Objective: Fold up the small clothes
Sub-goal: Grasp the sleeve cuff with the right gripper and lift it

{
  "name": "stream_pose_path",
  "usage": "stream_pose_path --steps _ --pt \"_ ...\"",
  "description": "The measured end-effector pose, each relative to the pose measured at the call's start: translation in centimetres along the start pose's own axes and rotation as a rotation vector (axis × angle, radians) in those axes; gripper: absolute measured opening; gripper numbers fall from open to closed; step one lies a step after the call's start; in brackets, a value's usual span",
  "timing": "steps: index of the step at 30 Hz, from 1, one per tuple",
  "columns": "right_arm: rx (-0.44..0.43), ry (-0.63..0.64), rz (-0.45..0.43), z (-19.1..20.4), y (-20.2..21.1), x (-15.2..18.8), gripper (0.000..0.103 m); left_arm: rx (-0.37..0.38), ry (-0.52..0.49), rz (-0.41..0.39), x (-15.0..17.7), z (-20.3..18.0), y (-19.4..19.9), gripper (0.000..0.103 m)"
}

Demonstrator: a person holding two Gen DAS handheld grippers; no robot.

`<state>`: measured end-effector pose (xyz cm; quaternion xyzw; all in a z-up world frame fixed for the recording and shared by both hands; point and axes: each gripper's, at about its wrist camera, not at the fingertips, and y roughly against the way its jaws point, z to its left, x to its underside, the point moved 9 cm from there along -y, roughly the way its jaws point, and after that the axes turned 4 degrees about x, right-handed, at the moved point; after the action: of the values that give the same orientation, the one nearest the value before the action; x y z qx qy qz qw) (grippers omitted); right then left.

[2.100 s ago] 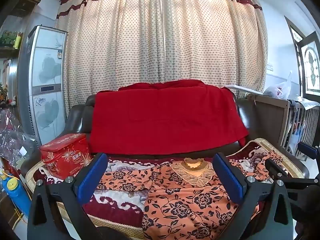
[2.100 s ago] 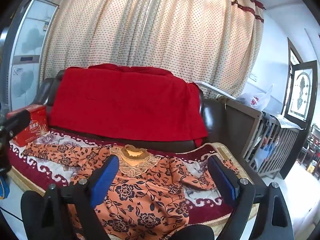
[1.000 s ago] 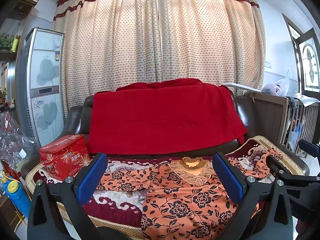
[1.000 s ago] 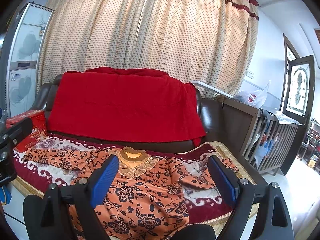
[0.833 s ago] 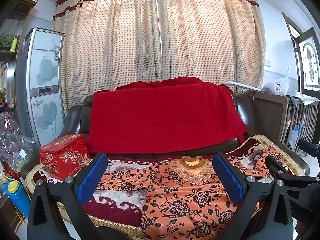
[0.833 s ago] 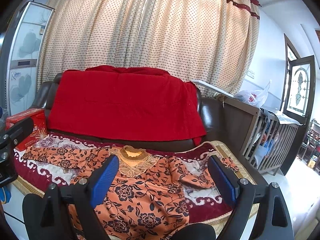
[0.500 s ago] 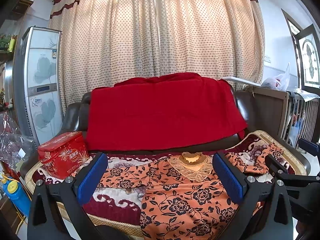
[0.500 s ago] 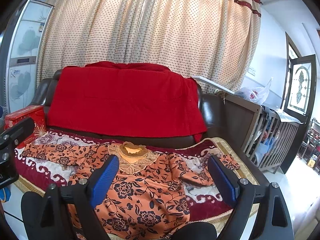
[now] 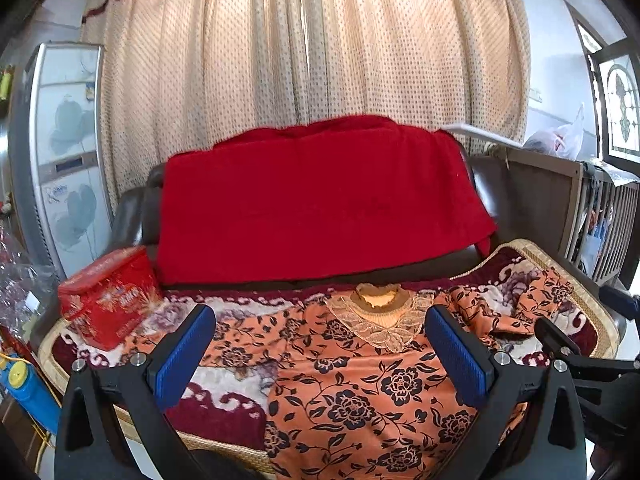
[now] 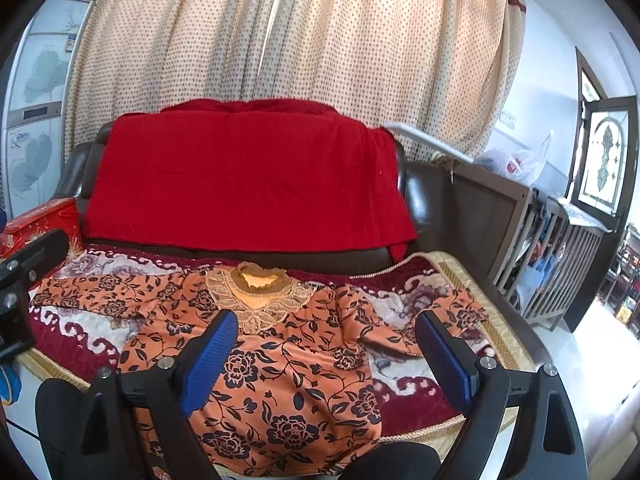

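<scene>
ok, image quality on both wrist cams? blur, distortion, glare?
Left wrist: strong fisheye bowing with dark corner vignette; backlit curtain bright, floral top sharp, fridge at the edge looks soft. Right wrist: same bowing; window and floor at right blown out, top and open tongs crisp.

An orange floral blouse (image 10: 280, 368) is laid flat, front up, on the patterned seat cover (image 10: 416, 384) of a dark sofa (image 10: 424, 200). Its lace collar (image 10: 258, 296) is at the far side; both sleeves are spread left and right. The right gripper (image 10: 324, 356) is held above the near hem, jaws wide apart, nothing between them. A red blanket (image 10: 248, 184) is draped over the backrest. A red box (image 10: 36, 224) is seen far left.
</scene>
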<state>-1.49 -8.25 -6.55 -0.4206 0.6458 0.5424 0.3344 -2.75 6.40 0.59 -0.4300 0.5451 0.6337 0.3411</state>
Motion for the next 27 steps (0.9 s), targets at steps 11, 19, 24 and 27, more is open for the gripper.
stream_pose_path --steps 11,19,24,27 --pt "-0.033 -0.159 0.187 -6.0 -15.6 4.6 0.092 0.021 0.037 0.255 4.1 -0.7 -18.8 0.103" --pt "-0.029 -0.607 0.172 -19.4 -27.3 8.8 0.091 0.027 0.062 0.271 5.9 -1.4 -28.2 0.103" --pt "-0.009 -0.932 0.179 -28.4 -32.0 11.3 0.065 0.028 0.048 0.203 5.9 -0.9 -31.1 0.103" --pt "0.060 -0.938 0.204 -31.0 -34.5 12.2 0.041 0.014 0.012 0.199 6.8 0.0 -32.2 0.103"
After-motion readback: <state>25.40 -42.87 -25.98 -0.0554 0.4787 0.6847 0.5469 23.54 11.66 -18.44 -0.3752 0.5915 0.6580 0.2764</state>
